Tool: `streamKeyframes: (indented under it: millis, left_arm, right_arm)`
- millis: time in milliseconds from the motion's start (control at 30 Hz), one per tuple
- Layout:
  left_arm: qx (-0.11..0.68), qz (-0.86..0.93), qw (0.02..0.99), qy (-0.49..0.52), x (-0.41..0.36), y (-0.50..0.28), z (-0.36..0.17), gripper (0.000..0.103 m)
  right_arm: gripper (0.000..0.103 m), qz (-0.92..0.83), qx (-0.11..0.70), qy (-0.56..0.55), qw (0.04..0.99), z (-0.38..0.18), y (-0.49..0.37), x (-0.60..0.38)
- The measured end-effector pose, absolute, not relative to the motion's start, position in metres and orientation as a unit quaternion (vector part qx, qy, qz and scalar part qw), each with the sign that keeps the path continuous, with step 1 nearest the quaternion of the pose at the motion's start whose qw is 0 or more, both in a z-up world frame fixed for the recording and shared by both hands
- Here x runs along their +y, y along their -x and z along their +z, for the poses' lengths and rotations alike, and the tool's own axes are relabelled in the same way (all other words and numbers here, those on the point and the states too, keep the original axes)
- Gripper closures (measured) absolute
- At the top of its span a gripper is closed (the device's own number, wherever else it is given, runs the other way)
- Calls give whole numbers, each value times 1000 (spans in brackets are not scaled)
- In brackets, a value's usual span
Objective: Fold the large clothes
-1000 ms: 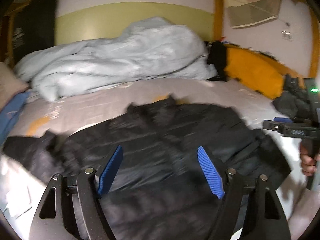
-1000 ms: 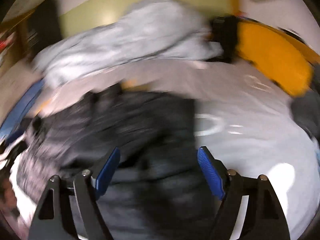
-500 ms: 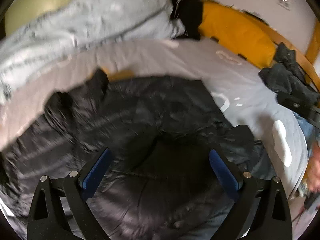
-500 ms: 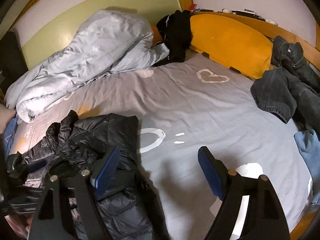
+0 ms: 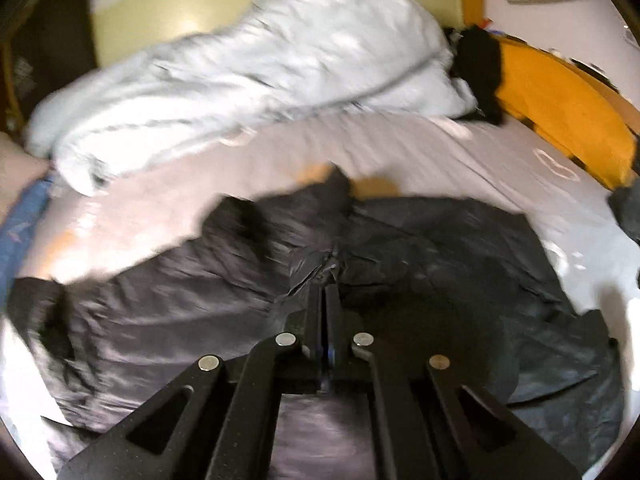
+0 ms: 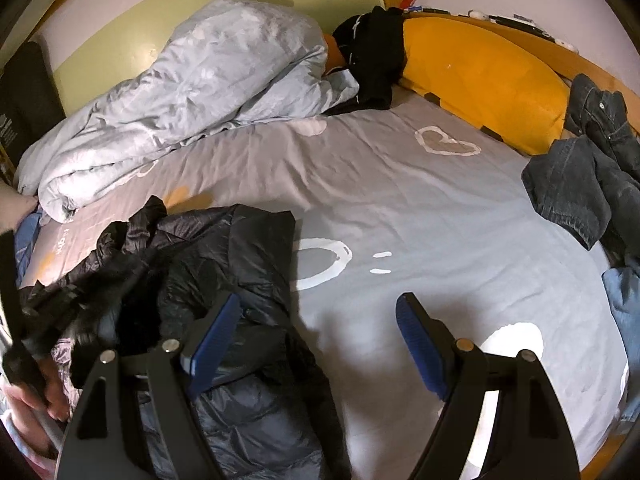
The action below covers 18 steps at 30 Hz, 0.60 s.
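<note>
The black jacket (image 5: 400, 264) lies on the grey bed (image 6: 400, 200), at its near left part, partly bunched. In the left wrist view the left claw (image 5: 325, 292) is clenched on a pinch of the jacket's fabric near the middle of the garment; the cloth puckers where the fingers meet. That view is blurred by motion, so I cannot tell which part of the jacket is pinched. In the right wrist view the right claw (image 6: 316, 336) is released, its blue pads wide apart and empty, hovering over the jacket's right edge and the bare sheet beside it.

The step in hand looks like the first fold: the left claw carries a gathered part of the jacket across the body while the right waits. Next, the pinched part likely needs laying flat over the body, and the right claw should take the free right edge so both sides come in evenly. The puffy, slick fabric may slip or spring back.

A duvet (image 6: 180, 92), jeans (image 6: 580, 184) and a yellow cushion (image 6: 480, 80) lie well apart from the jacket.
</note>
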<state>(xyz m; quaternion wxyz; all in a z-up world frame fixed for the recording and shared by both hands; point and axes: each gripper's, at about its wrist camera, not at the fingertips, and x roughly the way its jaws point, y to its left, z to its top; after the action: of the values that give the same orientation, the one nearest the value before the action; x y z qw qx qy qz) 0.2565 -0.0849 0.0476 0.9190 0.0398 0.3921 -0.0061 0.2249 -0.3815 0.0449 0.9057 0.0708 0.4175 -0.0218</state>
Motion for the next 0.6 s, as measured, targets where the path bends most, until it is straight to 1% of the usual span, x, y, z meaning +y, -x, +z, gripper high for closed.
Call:
streamKeyframes:
  millis: [200,333,400,600]
  left_arm:
    - [359,106,924,-75,-27,-253,69,102]
    - [340,203,913,-100,6,-249,66,102]
    - [348,239,900,-111,20,-248,56,102]
    - [421,273,861,-82,60,-259,14,102]
  right_arm:
    - [24,-28,418,-63,906,44,-224,-378]
    - [24,-30,420,-62,905,42,-225,-378]
    - [24,-30,421,-60,905,42,-225,-377]
    - [24,-28,425,-49,904,38,-225,-372]
